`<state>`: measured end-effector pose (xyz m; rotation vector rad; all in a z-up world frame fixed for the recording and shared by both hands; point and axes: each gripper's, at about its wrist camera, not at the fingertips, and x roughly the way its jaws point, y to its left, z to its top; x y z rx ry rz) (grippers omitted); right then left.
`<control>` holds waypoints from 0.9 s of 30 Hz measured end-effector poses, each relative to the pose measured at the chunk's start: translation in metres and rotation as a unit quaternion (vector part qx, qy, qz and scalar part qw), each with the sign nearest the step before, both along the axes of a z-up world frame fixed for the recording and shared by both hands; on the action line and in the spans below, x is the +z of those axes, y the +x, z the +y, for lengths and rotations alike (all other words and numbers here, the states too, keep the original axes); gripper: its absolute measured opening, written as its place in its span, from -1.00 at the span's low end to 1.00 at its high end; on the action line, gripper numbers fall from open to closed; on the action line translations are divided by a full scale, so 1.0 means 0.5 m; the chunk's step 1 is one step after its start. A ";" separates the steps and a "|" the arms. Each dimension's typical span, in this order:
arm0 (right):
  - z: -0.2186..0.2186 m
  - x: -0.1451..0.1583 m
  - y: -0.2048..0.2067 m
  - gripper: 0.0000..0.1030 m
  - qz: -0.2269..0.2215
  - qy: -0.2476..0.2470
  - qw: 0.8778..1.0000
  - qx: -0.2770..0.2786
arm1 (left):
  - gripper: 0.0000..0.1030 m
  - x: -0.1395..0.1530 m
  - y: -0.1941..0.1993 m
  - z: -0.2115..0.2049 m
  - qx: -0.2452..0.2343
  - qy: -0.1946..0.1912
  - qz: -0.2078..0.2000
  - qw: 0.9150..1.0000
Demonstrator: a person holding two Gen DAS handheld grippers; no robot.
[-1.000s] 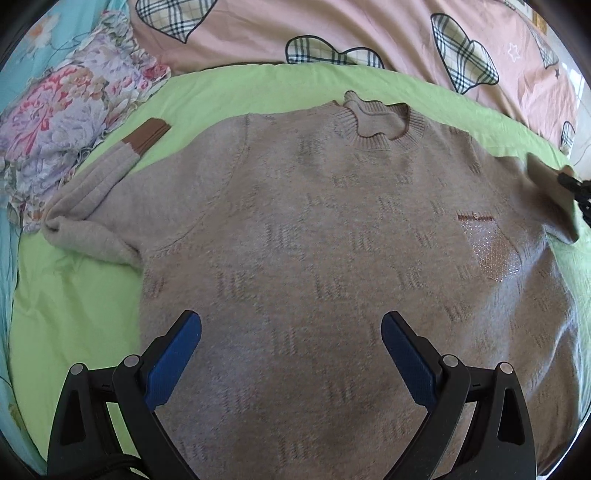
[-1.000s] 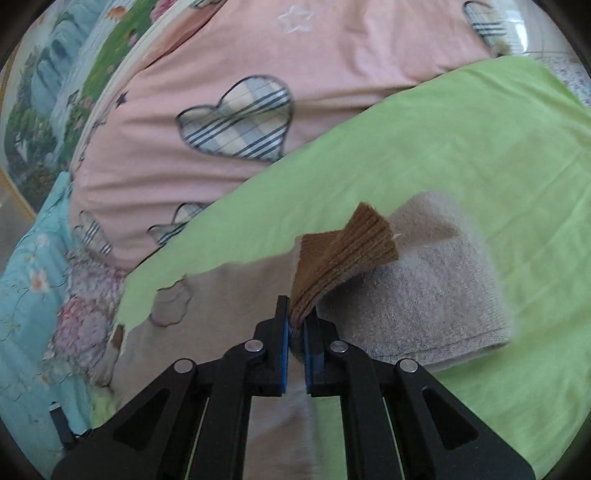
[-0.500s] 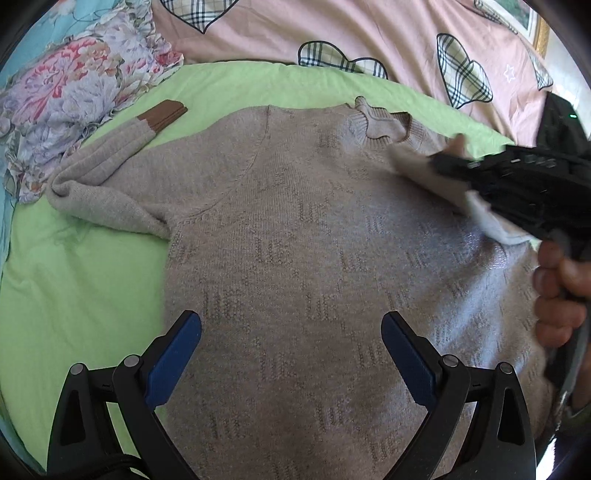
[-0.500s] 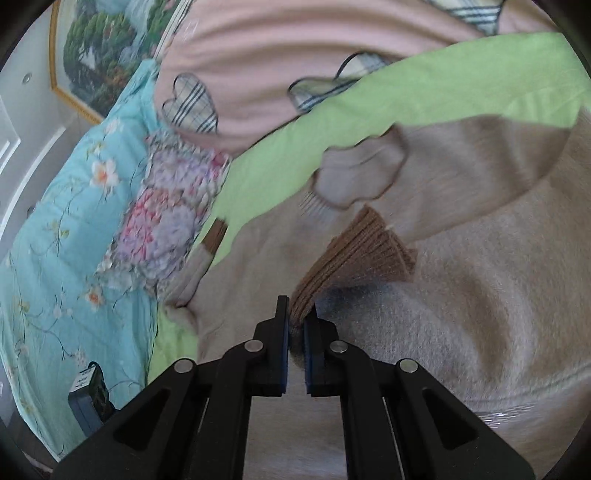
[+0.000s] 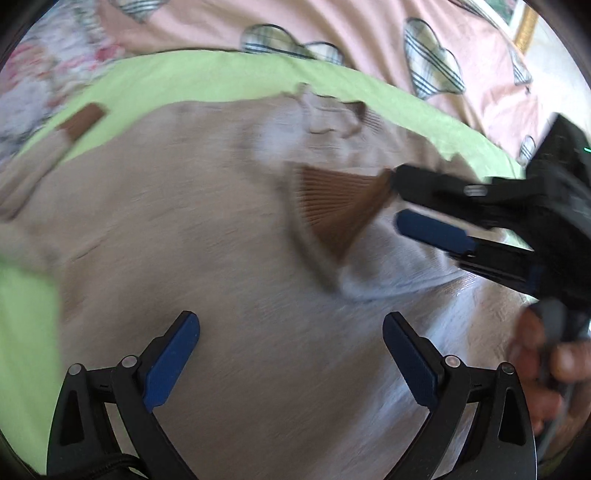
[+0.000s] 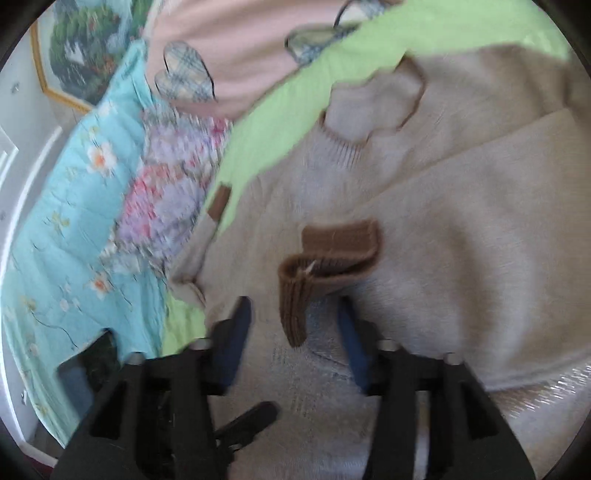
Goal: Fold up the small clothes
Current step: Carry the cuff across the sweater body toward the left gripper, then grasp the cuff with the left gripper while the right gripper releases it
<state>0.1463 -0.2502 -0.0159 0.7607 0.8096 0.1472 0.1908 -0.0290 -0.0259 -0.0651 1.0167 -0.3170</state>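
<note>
A beige knit sweater (image 5: 192,221) lies flat on a green sheet (image 5: 207,77). Its right sleeve is folded across the chest, and the brown ribbed cuff (image 5: 332,199) rests there, also seen in the right wrist view (image 6: 325,258). My right gripper (image 6: 291,332) is open just behind that cuff, which lies loose between the fingers; it also shows in the left wrist view (image 5: 395,199). My left gripper (image 5: 291,354) is open and empty over the sweater's lower body. The other sleeve's brown cuff (image 5: 81,122) lies out at the left.
A pink quilt with plaid hearts (image 5: 332,29) lies beyond the green sheet. A floral cloth (image 6: 173,177) and a turquoise flowered cover (image 6: 62,221) lie to the left. A dark device (image 6: 88,365) rests on the cover.
My right gripper carried the cuff over the sweater's chest, then opened and let it go. The left gripper's view shifted left and closer over the sweater.
</note>
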 end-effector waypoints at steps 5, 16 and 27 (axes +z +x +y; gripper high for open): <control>-0.061 0.044 -0.085 0.05 -0.026 -0.001 0.997 -0.067 | 0.84 -0.020 0.077 -0.045 0.015 0.022 -0.002 1.000; -0.137 0.047 -0.214 0.10 -0.024 -0.006 0.986 -0.163 | -0.31 0.009 0.082 0.071 0.057 -0.036 -0.023 0.997; -0.154 0.055 -0.246 0.10 -0.006 -0.042 0.983 -0.176 | -0.93 0.077 0.069 0.074 0.052 -0.027 -0.110 0.992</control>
